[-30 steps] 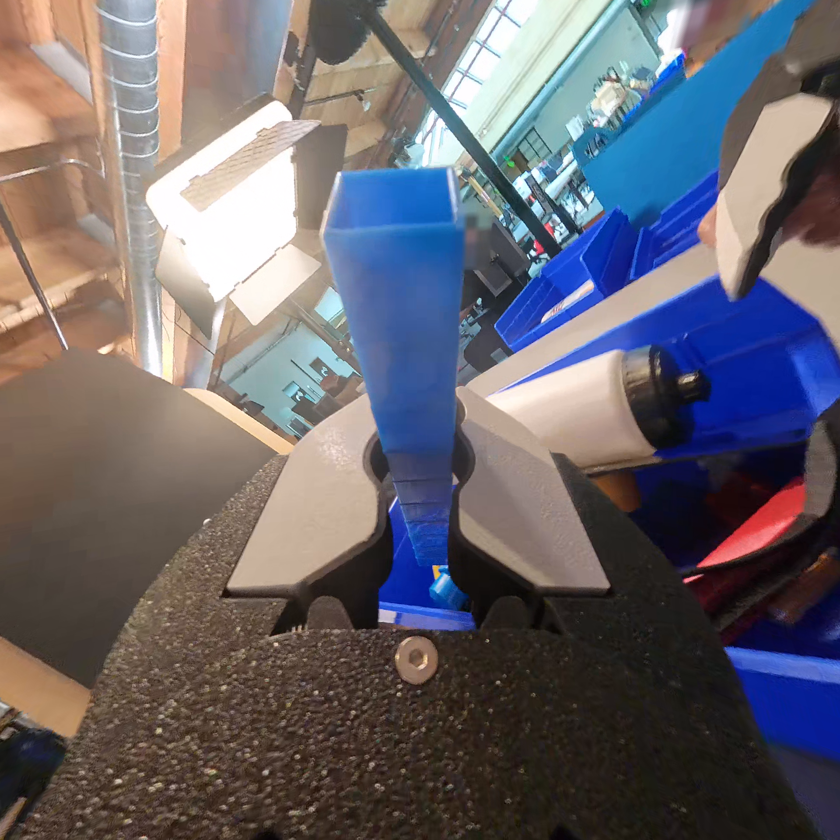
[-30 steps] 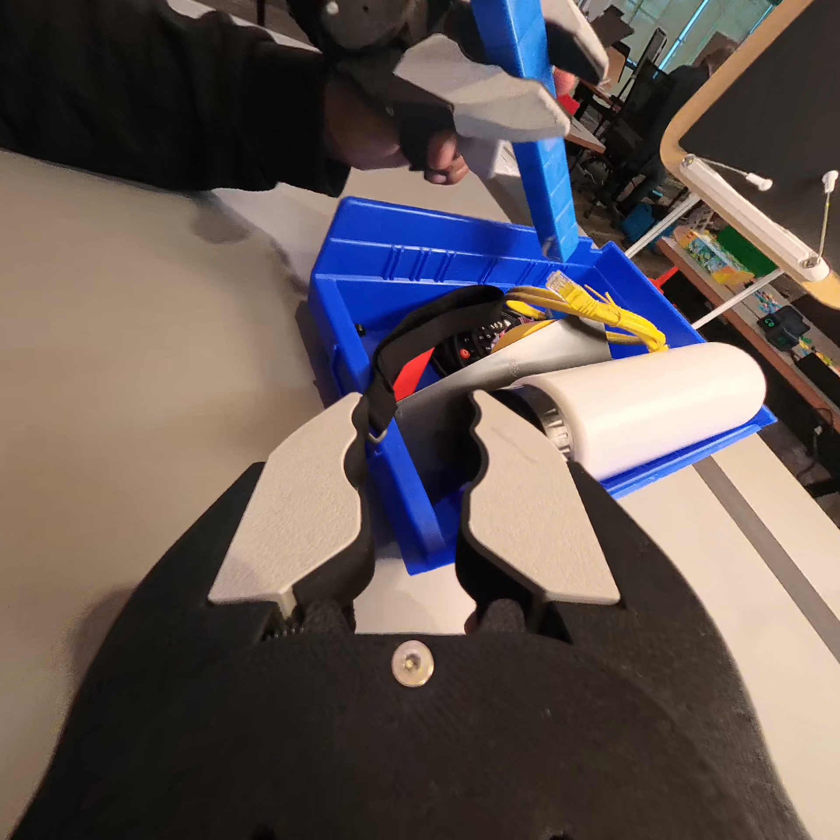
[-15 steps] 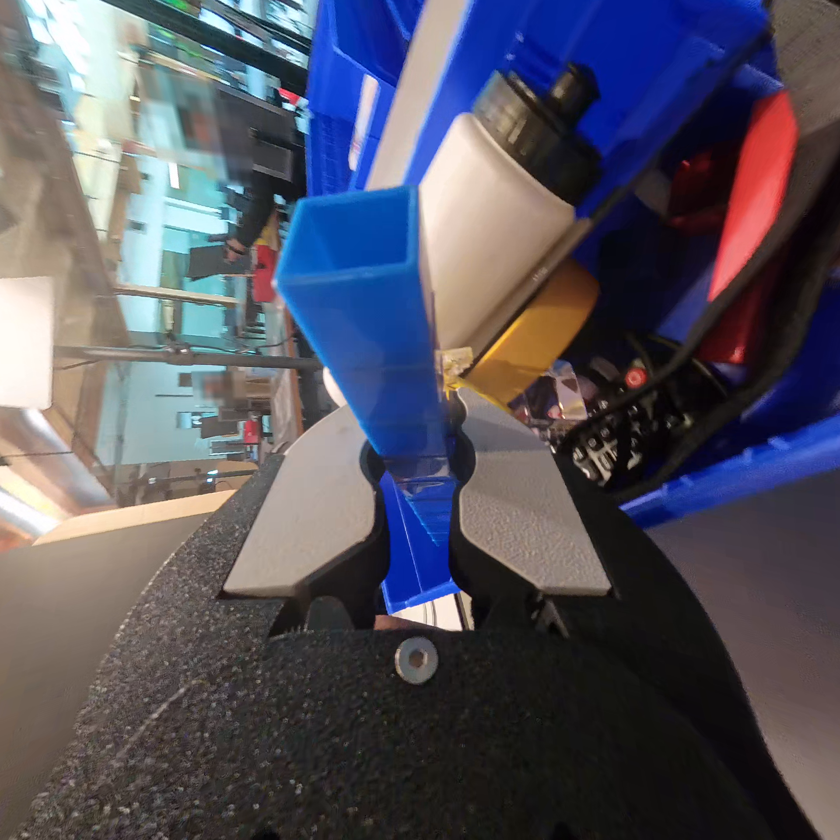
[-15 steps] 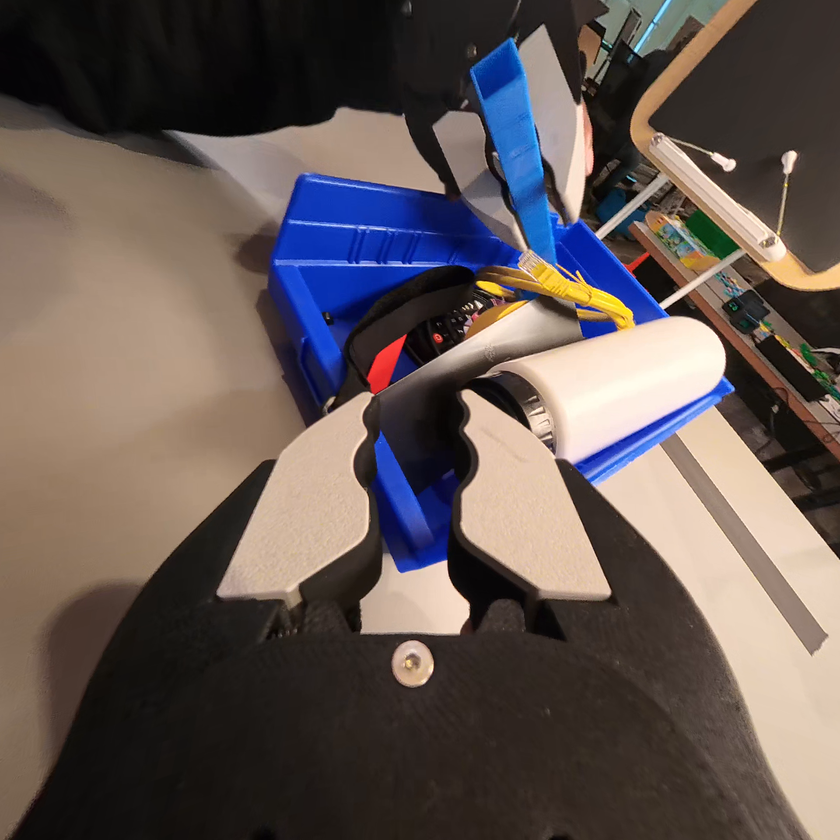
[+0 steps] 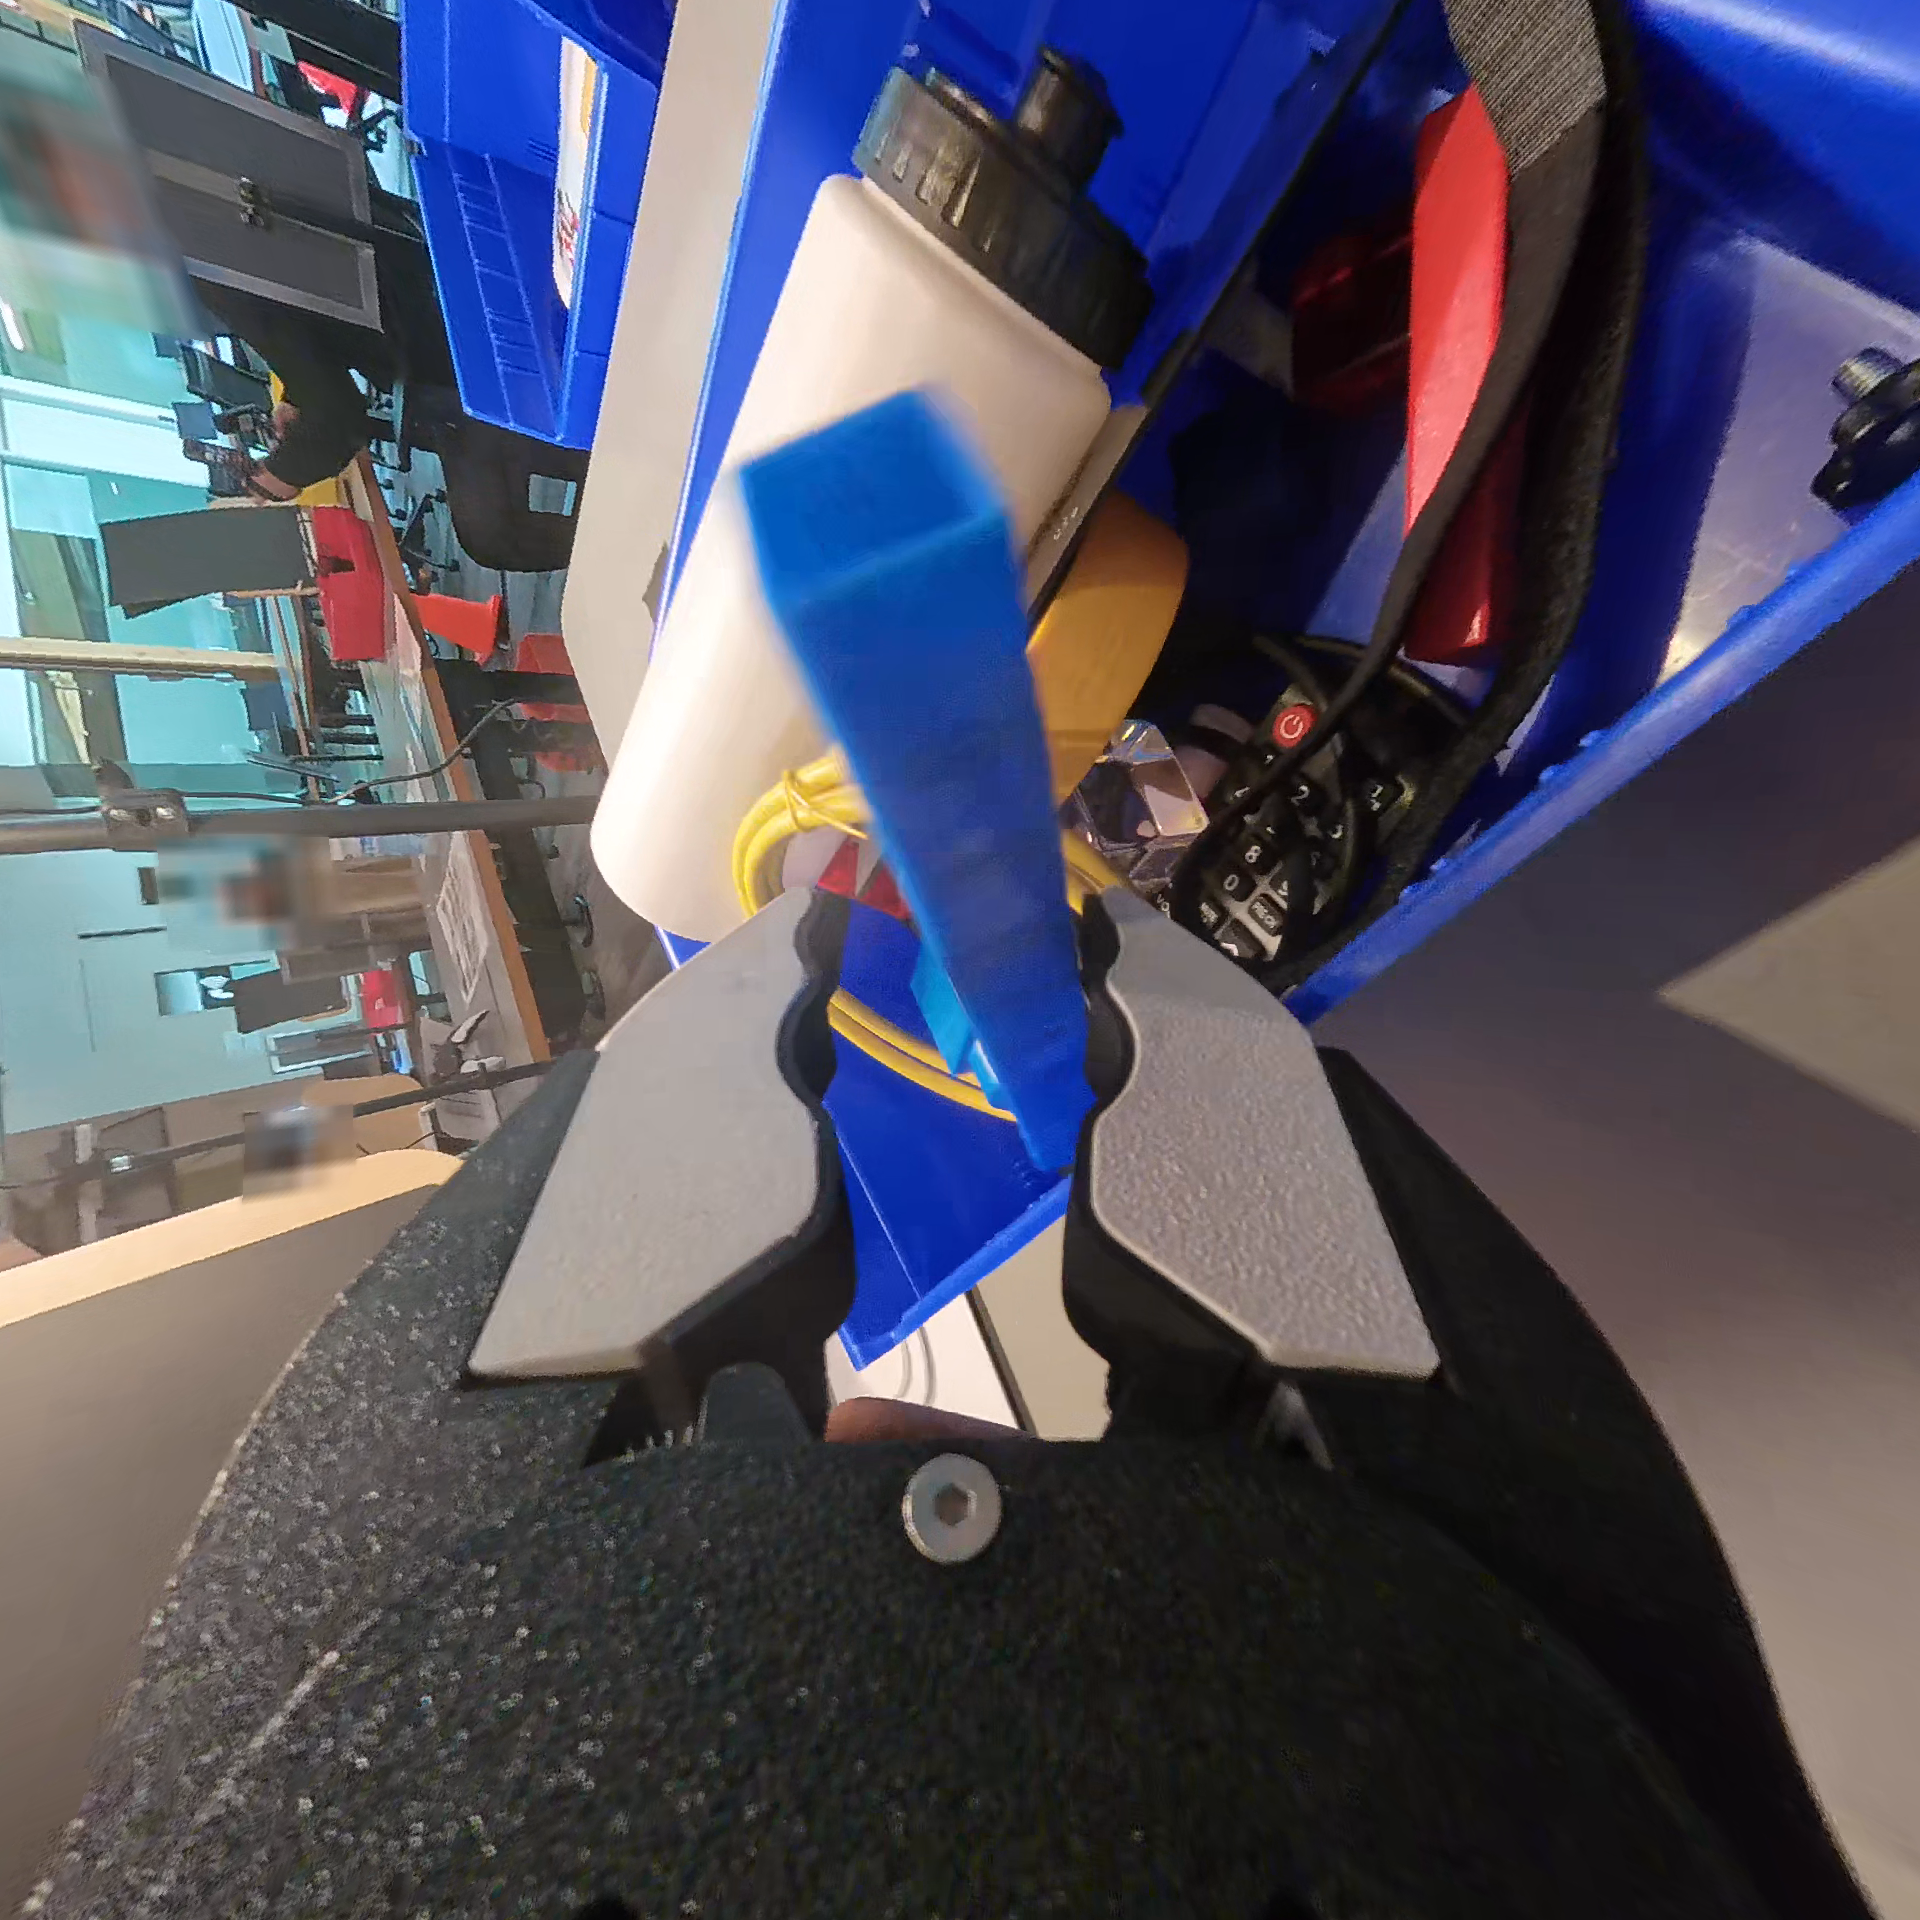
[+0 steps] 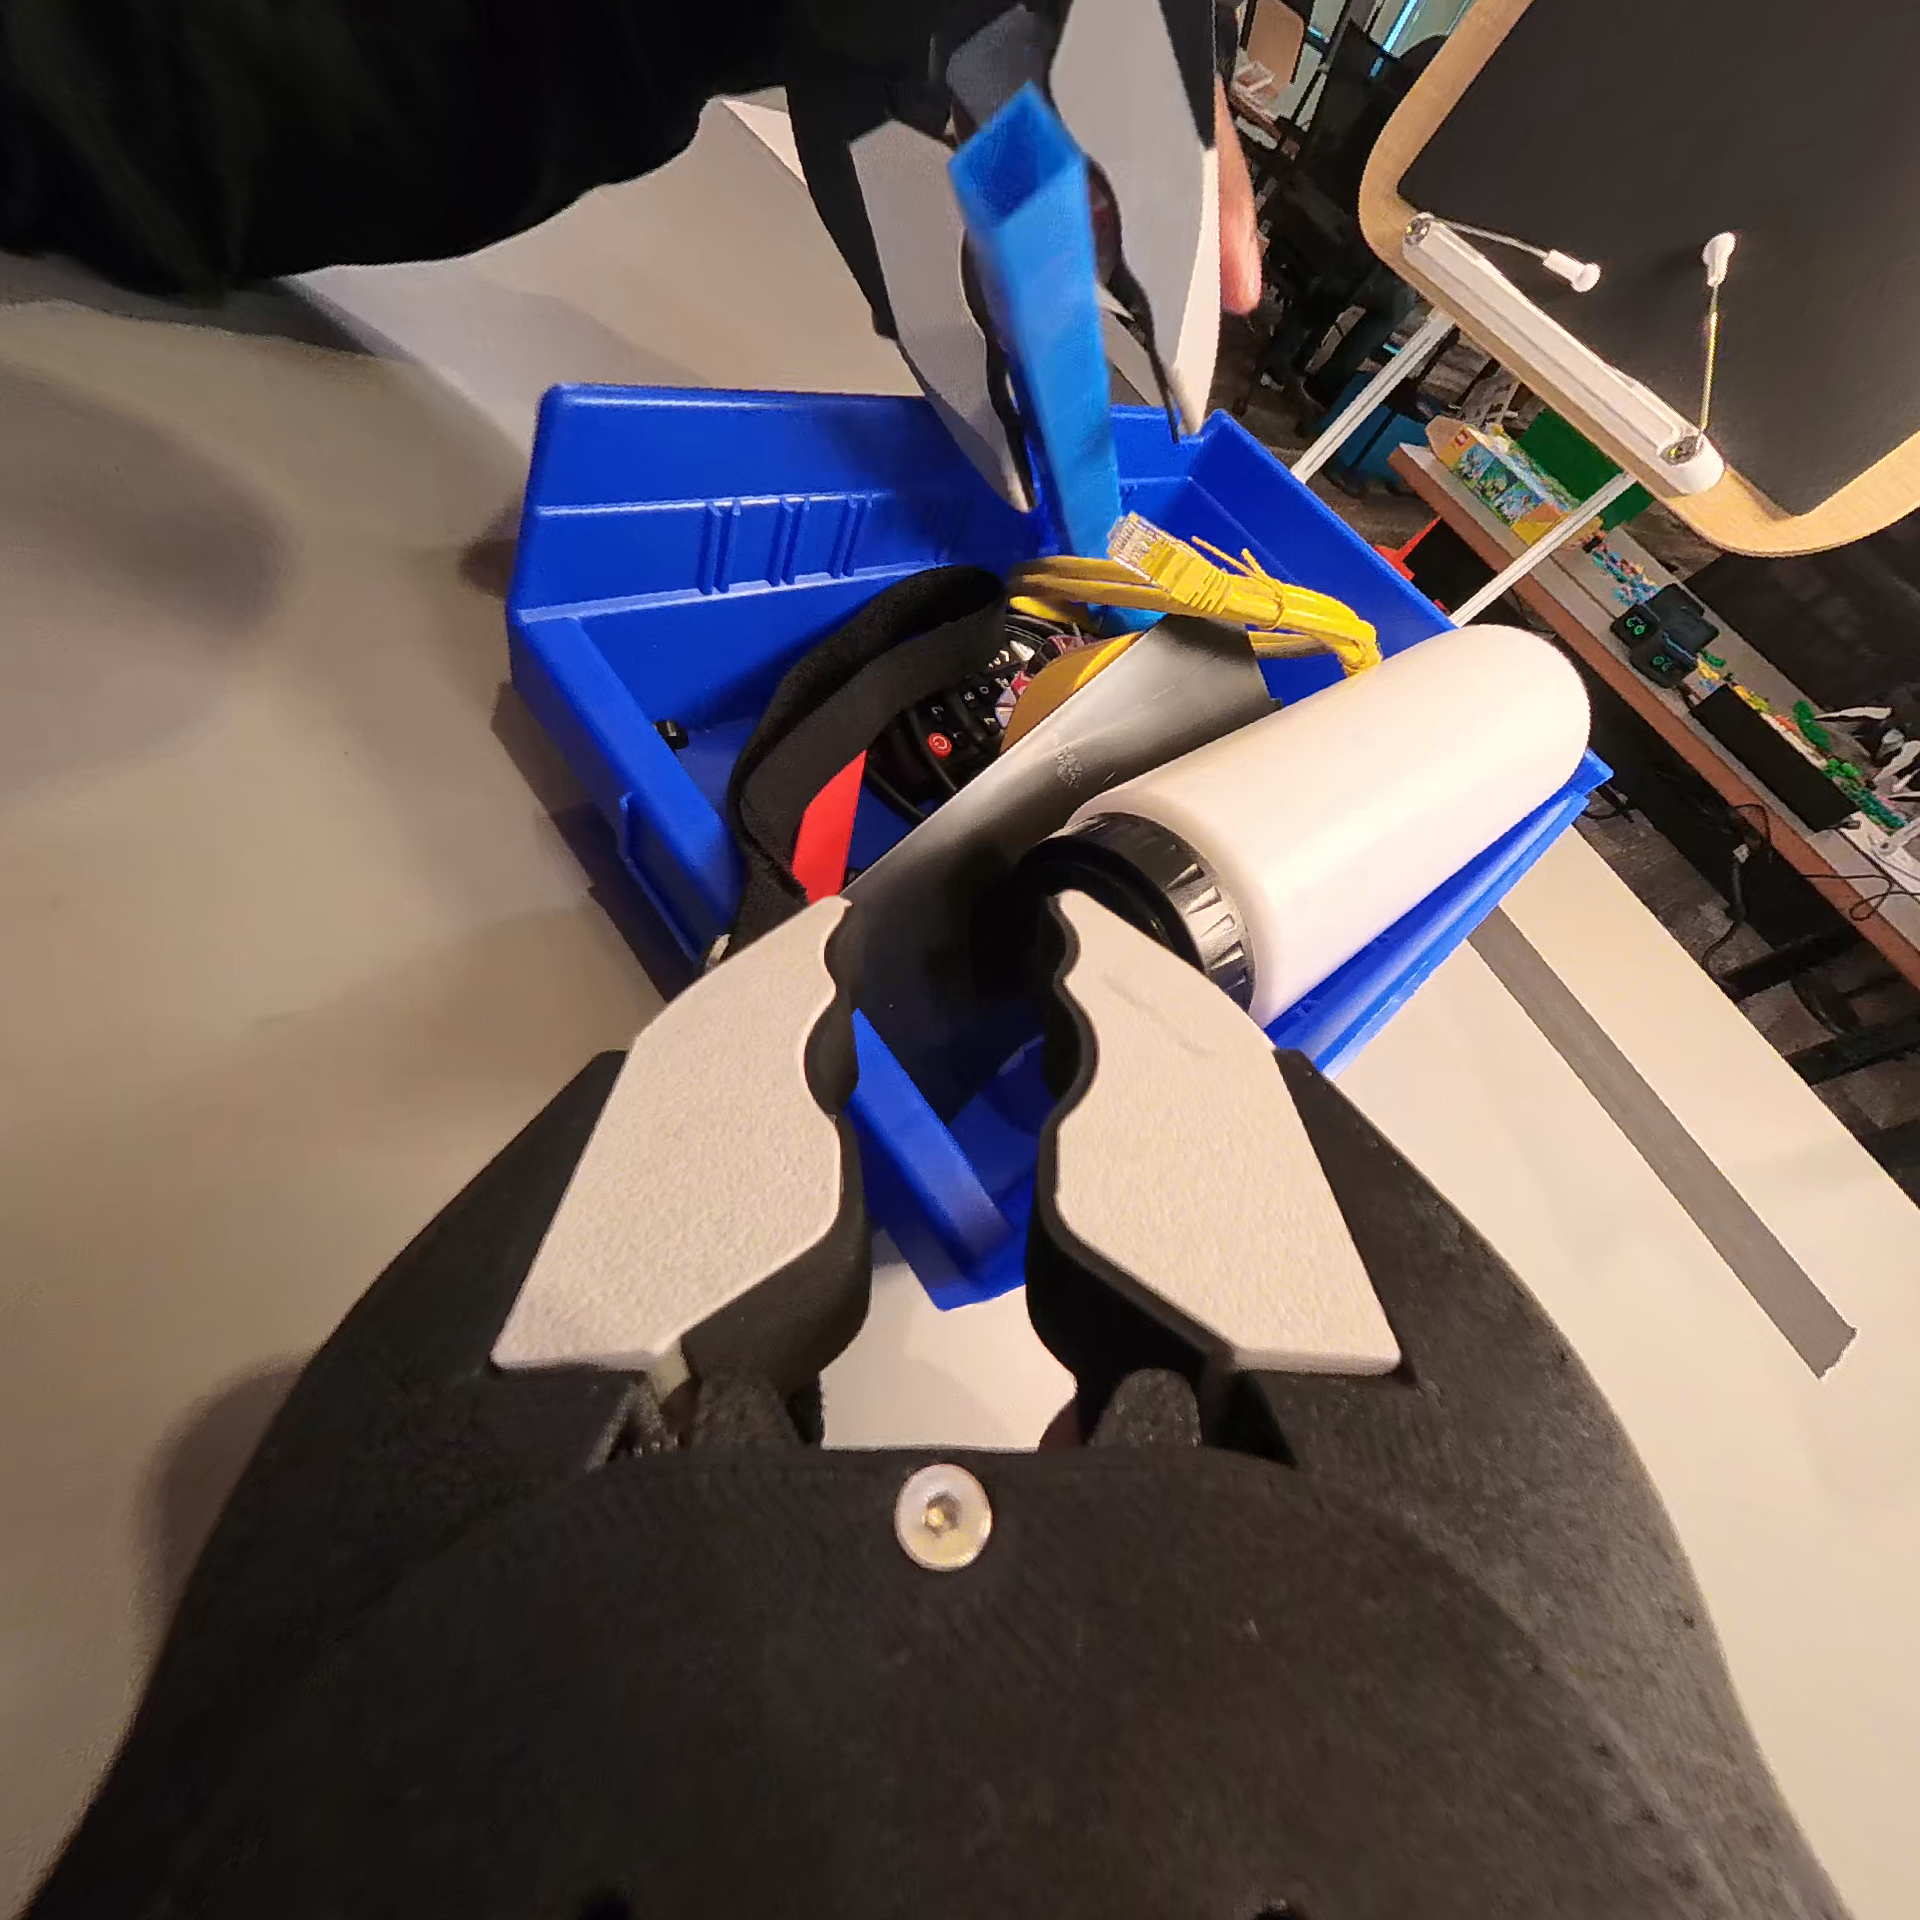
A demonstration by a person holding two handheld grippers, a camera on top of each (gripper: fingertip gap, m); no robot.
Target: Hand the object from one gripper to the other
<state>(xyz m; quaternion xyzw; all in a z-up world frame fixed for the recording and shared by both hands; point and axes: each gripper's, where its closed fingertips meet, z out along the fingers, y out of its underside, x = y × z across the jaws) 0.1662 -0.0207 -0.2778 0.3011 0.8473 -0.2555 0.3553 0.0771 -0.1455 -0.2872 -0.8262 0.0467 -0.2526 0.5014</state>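
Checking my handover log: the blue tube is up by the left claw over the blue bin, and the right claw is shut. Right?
Not quite. The right claw is open with nothing between its fingers, as the right wrist view shows. The rest holds: the blue tube is up by the left claw, over the blue bin.

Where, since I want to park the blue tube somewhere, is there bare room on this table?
The grey tabletop left of the blue bin is bare, as is the patch between the bin and the dark tape strip. Inside the bin only the left corner is nearly free; the white bottle, yellow cable and black strap crowd the rest.
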